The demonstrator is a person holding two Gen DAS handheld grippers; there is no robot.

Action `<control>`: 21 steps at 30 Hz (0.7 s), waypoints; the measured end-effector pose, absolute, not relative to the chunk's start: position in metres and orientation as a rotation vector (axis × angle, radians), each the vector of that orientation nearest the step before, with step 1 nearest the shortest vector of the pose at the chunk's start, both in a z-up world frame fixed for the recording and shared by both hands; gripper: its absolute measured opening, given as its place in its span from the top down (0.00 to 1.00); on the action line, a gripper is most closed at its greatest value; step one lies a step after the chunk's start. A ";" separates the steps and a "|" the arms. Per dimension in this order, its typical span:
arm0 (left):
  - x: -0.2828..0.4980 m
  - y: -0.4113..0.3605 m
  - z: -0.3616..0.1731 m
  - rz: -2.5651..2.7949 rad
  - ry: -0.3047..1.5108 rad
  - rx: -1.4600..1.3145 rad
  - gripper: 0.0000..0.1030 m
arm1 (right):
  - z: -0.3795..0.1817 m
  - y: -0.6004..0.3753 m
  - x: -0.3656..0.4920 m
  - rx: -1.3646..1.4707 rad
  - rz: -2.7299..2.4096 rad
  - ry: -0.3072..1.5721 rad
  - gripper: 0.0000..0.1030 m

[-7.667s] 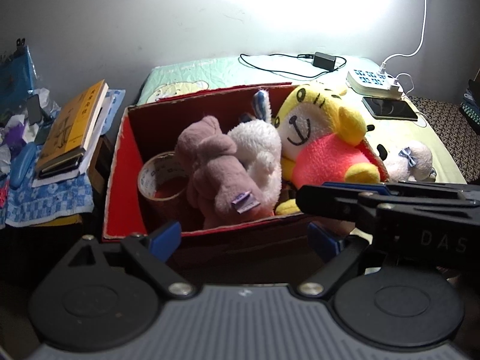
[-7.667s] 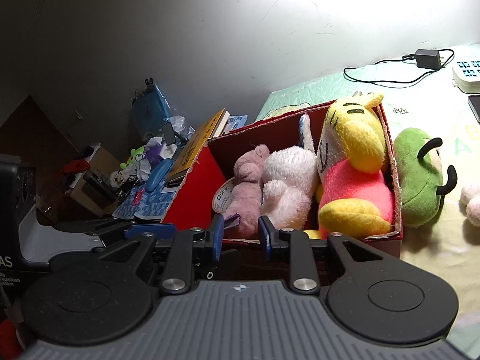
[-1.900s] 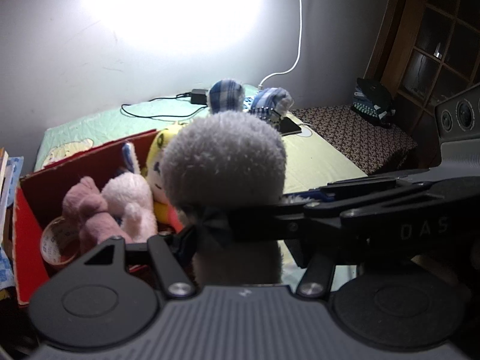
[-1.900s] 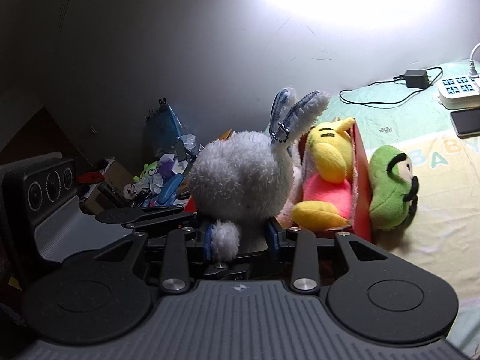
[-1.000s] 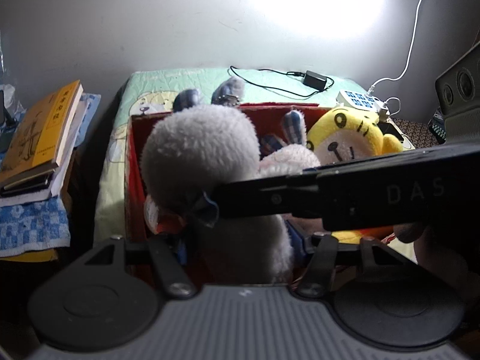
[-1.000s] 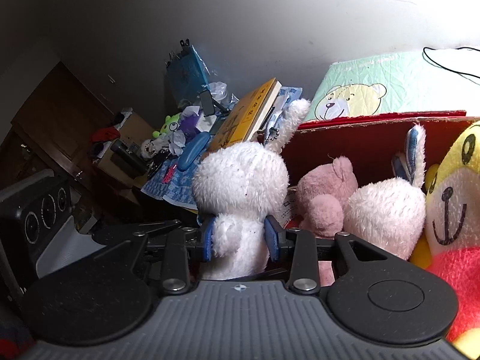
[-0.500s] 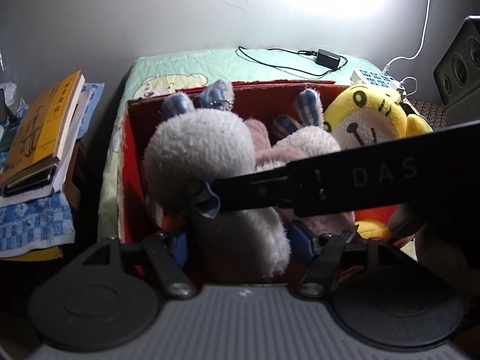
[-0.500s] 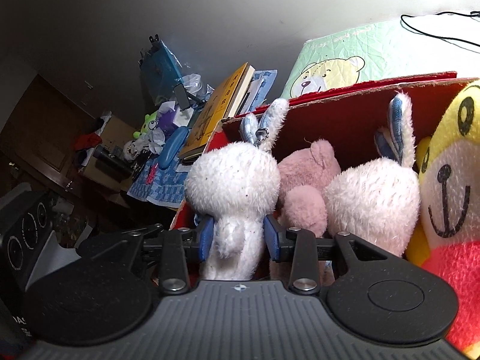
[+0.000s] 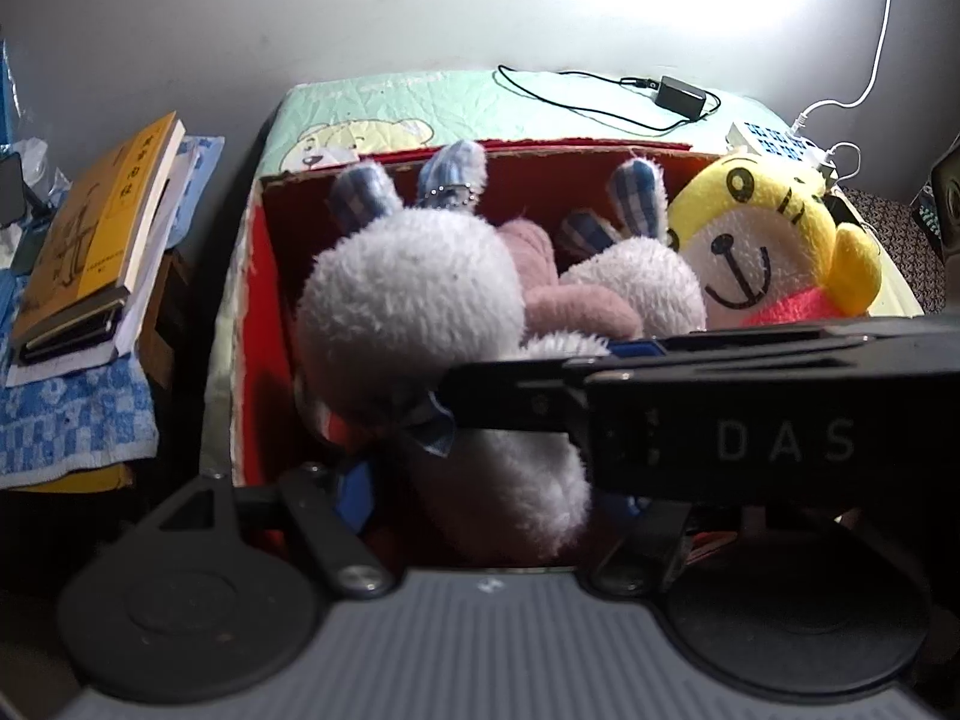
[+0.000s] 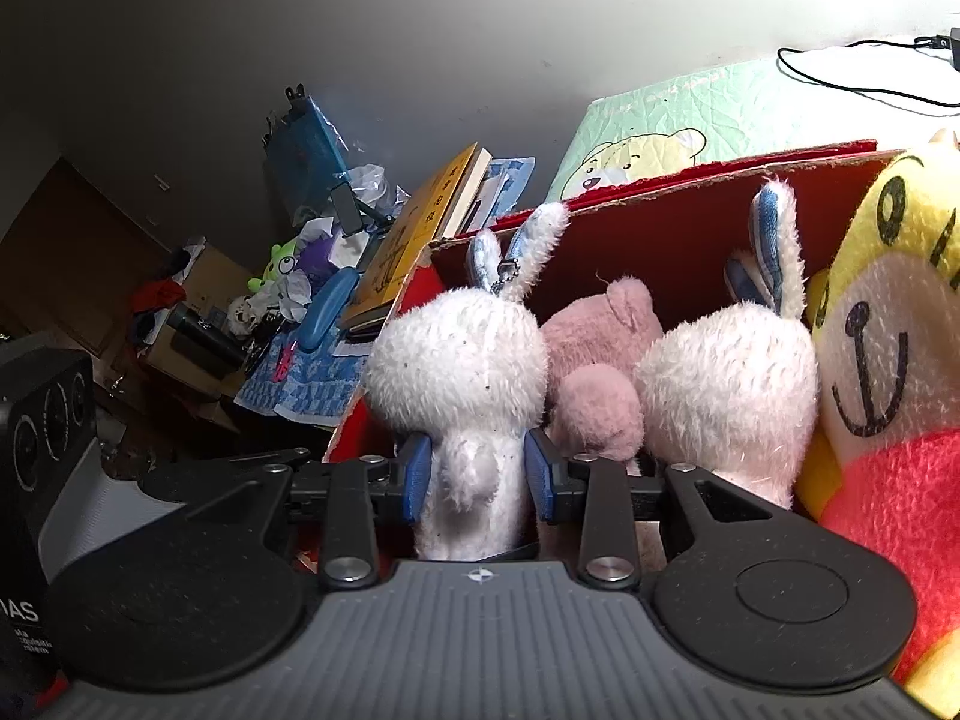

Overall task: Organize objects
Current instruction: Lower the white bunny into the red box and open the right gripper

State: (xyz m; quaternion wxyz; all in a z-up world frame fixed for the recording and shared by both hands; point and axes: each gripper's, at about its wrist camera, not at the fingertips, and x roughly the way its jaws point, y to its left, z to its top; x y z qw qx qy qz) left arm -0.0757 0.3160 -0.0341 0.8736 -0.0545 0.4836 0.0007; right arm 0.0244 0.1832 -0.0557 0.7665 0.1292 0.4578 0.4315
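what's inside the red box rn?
Red box holds four plush toys: white rabbit, pink bear, second rabbit, yellow tiger. The floor beneath them is covered.

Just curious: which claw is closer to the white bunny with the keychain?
Right. The right claw pinches the white bunny; the left claw, whose jaws have just been opening, straddles it loosely.

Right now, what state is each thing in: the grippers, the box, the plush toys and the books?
Left gripper: jaws just opened, standing clear either side of the white rabbit.
Right gripper: shut on the white rabbit.
White rabbit: upright, at the box's left end.
Red box: open-topped, crowded with toys.
Pink bear: wedged between two rabbits.
Second rabbit: upright in box.
Yellow tiger: upright, at right end.
Books: stacked, closed.
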 end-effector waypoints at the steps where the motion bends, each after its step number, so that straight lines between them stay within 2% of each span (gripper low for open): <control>1: -0.076 0.316 -0.034 0.005 1.013 -0.116 0.29 | -0.055 0.183 0.023 0.276 0.935 0.992 0.66; 21: -0.082 0.310 -0.031 0.066 1.037 -0.106 0.23 | -0.053 0.163 0.009 0.363 0.906 0.984 0.67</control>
